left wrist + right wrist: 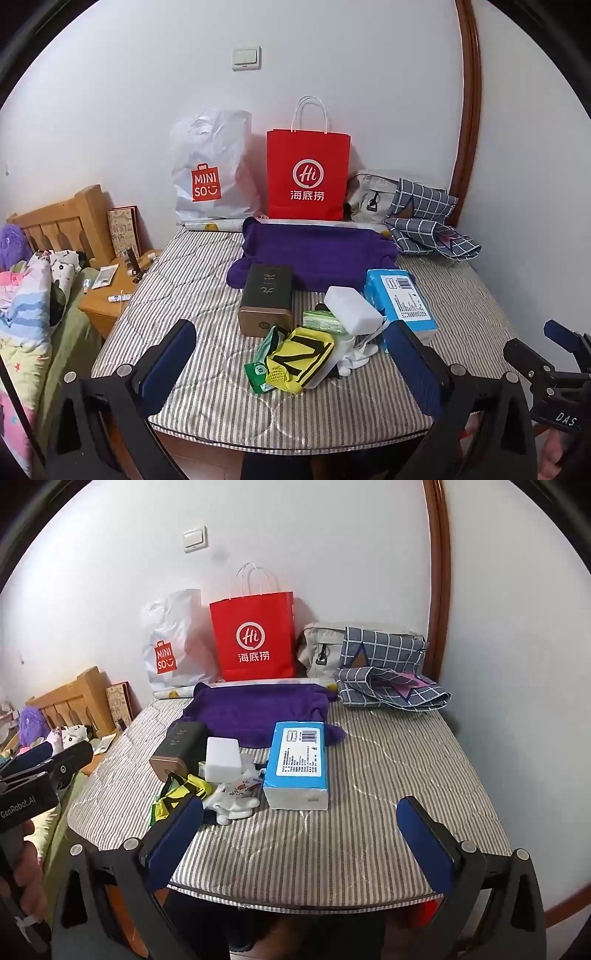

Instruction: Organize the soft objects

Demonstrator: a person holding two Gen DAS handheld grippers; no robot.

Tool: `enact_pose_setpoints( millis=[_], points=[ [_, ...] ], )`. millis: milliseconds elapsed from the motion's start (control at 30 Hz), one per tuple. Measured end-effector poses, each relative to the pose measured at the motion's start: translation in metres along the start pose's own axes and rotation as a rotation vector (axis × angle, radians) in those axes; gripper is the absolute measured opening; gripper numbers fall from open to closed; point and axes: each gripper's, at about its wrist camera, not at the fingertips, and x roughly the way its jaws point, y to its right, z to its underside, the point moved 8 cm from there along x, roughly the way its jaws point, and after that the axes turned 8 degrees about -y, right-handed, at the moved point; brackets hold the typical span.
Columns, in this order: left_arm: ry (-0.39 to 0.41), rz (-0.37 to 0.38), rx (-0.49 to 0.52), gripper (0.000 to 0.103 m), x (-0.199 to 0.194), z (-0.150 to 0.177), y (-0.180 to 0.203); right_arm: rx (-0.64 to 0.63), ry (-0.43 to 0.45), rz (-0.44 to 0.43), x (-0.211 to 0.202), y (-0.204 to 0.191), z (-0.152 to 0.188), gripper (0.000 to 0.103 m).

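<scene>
The left claw (291, 360) is hanging spread wide above the near edge of the worktop (207, 295), with nothing between its blue pads, and the right claw (300, 834) is hanging in the same way, wide and empty, to the right of it. The soft things are waiting on the striped cover: a purple towel (317, 254) is lying at the far side in front of the red paper bag (308, 173), and a checked cloth (432, 229) is lying crumpled in the far right corner. Nearer, a small heap is sitting together: a yellow mesh pouch (295, 363), a white cloth (231, 805), a green packet (323, 319), a white block (351, 308) and a blue tissue pack (297, 760), with a dark box (264, 302) just beside them.

I think the picking is not yet begun. The risk is in the heap, because the things are touching and overlapping. A wide claw closing there could be catching two items together, or dragging the white cloth and pushing the pouch toward the near edge. The mesh could also be snagging on a pad.
</scene>
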Motion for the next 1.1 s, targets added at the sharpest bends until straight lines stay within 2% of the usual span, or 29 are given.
enact_pose_setpoints(
  millis=[1100],
  points=[
    [0.003,0.007,0.003,0.103,-0.0027,-0.0036,0.0035,0.001,0.011,-0.004,-0.0025,-0.0004,0.0015,0.103]
  ],
)
